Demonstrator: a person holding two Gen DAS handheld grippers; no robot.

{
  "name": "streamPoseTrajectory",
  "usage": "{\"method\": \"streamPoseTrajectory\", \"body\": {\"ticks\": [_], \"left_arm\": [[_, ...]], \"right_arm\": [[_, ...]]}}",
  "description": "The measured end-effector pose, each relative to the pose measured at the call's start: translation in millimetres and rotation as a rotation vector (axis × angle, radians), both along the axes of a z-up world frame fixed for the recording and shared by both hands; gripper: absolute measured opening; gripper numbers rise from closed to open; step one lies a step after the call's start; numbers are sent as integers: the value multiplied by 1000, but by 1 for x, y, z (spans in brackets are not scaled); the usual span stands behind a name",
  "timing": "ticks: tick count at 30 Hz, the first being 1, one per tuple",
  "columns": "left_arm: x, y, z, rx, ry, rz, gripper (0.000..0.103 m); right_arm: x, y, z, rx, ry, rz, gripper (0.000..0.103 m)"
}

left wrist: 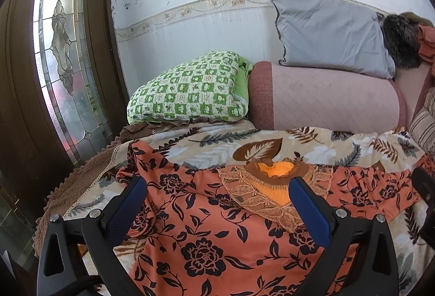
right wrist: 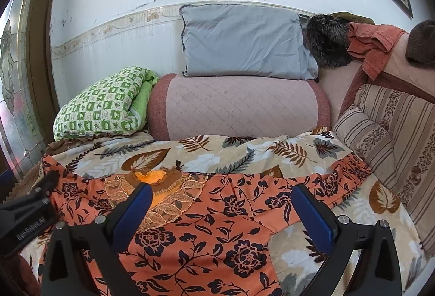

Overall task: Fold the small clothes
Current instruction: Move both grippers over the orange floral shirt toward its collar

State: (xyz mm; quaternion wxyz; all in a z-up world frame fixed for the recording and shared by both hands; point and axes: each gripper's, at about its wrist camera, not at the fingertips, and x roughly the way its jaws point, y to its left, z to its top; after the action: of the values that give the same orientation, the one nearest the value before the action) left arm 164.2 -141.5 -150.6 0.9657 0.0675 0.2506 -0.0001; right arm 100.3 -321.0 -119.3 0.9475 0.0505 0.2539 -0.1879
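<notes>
— Where's the garment?

— The orange blouse with black flowers and a lace-trimmed neckline (left wrist: 217, 214) lies spread flat on the cream leaf-print blanket (left wrist: 244, 143), neck toward twelve o'clock, sleeves out toward nine and three.

— And the claws?

— The left gripper (left wrist: 217, 187) hangs over the chest of it, blue pads wide apart, nothing between them. The right gripper (right wrist: 221, 194) is the same, parted and empty, over the blouse's body and sleeve at three o'clock.

— Any baskets or bins?

— None I can see holding anything. Behind the blanket at twelve sits a pink quilted bolster (right wrist: 239, 105) with a grey pillow (right wrist: 244, 40) on top, and a green-and-white checked folded quilt (left wrist: 190, 89) at ten.

— Do the two views differ?

— The left one takes in the leaded-glass door (left wrist: 62, 51) at nine. The right one shows striped beige cushions (right wrist: 394, 133) at three, a rust-orange towel (right wrist: 372, 46) draped at one, and the left tool's black body at its nine o'clock edge.
</notes>
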Motion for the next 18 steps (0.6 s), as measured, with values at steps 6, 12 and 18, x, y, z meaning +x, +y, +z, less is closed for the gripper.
{"method": "streamPoseTrajectory", "body": {"ticks": [6, 12, 18], "left_arm": [[9, -9, -24, 57, 30, -9, 103], [18, -13, -40, 96, 42, -12, 103], [25, -10, -47, 123, 50, -10, 103]], "right_arm": [[10, 0, -12, -1, 31, 6, 103], [19, -1, -26, -4, 64, 7, 103], [27, 1, -39, -5, 96, 16, 103]]}}
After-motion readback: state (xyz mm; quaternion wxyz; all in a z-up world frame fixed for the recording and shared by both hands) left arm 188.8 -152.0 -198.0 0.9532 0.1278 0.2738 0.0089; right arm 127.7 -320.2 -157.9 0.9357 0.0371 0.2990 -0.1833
